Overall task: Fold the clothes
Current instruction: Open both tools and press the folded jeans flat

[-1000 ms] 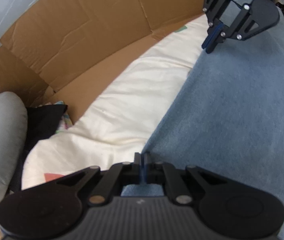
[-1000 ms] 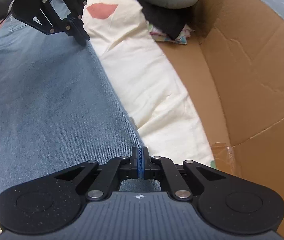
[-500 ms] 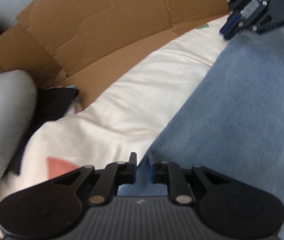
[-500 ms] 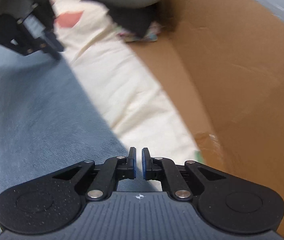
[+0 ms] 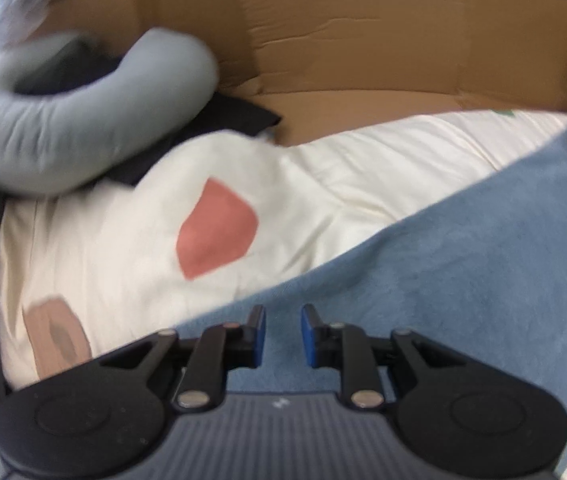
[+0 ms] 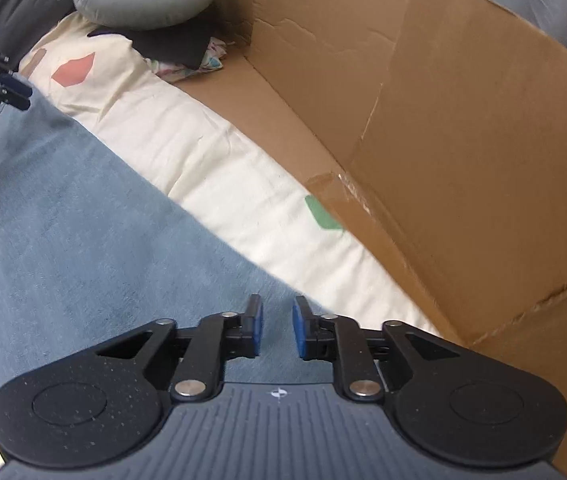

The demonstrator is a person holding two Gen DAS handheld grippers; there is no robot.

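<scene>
Lying flat on the cream sheet, the blue jeans run their long edge diagonally beside the cardboard wall, while the left gripper and right gripper hover over that edge, jaws parted and empty.

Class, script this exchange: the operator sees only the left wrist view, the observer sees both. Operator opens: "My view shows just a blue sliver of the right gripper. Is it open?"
Observer: Yes, the right gripper is open, with nothing clamped.
Operator: What lies under it?
Observer: The edge of the blue garment, where it meets the cream sheet.
Operator: Is anything under the black cloth by the pillow?
Observer: A patterned cloth pokes out from beneath the black cloth.
</scene>
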